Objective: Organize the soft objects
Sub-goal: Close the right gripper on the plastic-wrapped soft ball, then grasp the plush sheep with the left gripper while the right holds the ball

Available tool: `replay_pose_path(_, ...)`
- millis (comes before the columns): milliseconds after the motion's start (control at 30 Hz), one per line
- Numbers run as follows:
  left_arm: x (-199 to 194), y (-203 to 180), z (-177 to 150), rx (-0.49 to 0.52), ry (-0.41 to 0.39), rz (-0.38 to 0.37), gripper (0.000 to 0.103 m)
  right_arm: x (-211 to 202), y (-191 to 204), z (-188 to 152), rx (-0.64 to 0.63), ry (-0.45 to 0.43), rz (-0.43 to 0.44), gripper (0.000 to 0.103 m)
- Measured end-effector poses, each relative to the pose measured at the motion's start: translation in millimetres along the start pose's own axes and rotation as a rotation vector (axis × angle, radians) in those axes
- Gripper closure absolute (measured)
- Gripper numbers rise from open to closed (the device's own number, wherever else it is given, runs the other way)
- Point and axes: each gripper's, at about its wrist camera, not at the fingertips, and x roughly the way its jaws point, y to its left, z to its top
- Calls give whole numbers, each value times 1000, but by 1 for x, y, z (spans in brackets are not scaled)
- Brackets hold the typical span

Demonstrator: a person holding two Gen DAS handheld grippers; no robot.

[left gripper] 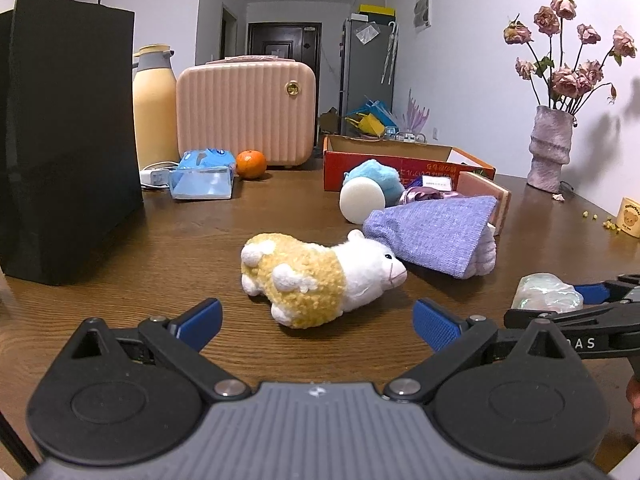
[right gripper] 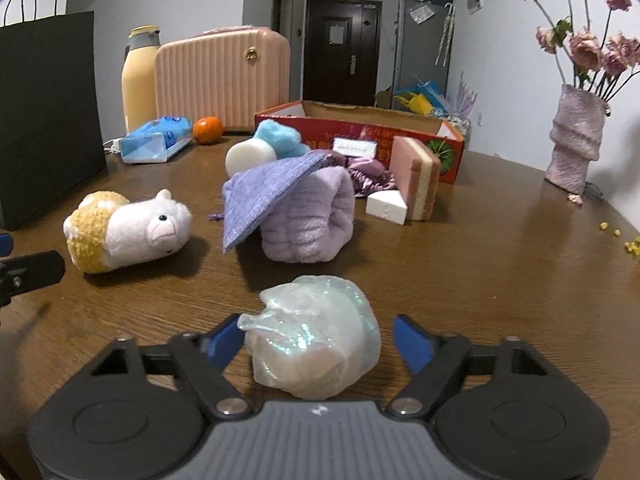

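Cluttered brown table: right gripper spread around the shiny wrapped bundle, pads not yet pressing; left gripper spread, plush sheep just beyond, lying crosswise, head right.

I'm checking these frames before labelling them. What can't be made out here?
- Box contents: both views, its front wall hides them.
- Box label text: too small.
- Bundle contents: right view, iridescent wrap hides them.
- Right gripper pad contact with bundle: unclear.
- Purple satin item: behind towel.
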Motion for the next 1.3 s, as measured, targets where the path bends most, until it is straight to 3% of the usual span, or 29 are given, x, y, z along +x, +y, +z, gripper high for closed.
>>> replay_pose_path(100, 4, 0, 0, -2, 5, 1, 0, 5, 0, 0, -2, 21, 20, 48)
replay_pose_path(233, 9, 0, 0, -2, 14, 2, 0, 7, -4, 1, 8, 10, 40, 57)
replay_pose_path(700, 26, 2, 23, -33, 21, 17, 0, 8, -27, 23, 44, -67, -3, 58)
replay_pose_path(900, 40, 5, 44, -65, 25, 68, 0, 19, -50, 39, 77, -100, -28, 58)
replay_pose_path(1300, 101, 25, 64, -162, 145, 197, 0, 42, -77, 40, 164, -126, -37, 58)
